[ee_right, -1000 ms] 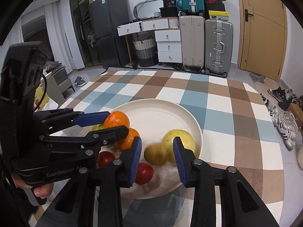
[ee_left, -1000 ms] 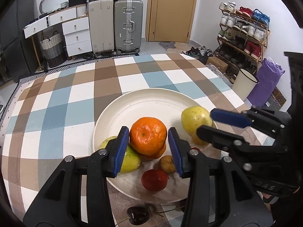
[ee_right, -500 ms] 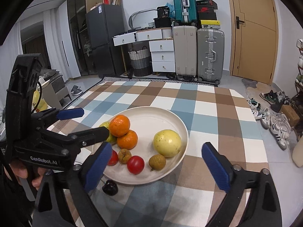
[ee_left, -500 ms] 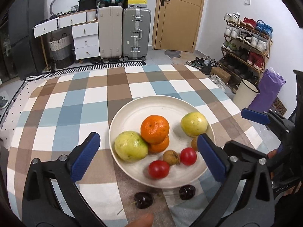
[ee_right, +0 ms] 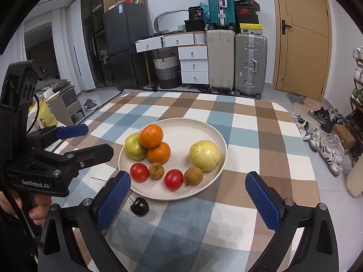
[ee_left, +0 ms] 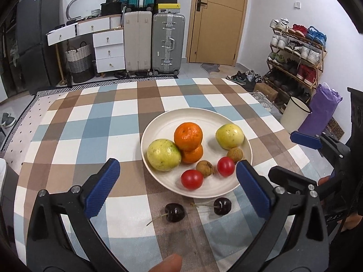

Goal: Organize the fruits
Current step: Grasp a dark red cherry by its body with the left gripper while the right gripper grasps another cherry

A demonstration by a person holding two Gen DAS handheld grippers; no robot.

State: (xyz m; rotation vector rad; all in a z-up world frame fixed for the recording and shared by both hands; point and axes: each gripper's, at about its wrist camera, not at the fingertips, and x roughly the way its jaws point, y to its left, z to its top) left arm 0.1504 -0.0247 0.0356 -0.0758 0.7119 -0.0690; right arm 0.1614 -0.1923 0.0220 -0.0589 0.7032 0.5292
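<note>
The cherries are what your next move turns on: two dark ones lie on the checked bench cloth, just outside the near rim of the plate [ee_left: 244,149], while everything else already sits in it. In the left wrist view the left cherry [ee_left: 174,213] and the right cherry [ee_left: 222,206] lie side by side, a little apart, both between and just ahead of your left gripper [ee_left: 177,189], whose jaws stand wide and released with nothing between them. The left cherry's stem trails toward you and to the left; the right one's stem runs leftward toward its neighbour.

From the right wrist view only one cherry [ee_right: 139,206] shows clearly, beside the left finger of your right gripper [ee_right: 187,200], which is likewise spread and empty; the other cherry seems hidden behind that finger, with only a thin stem showing.

So I judge your left gripper the better placed: both cherries lie straight ahead of it, low and close. The plate's free space lies just beyond them, near the tomatoes [ee_left: 191,179].
</note>
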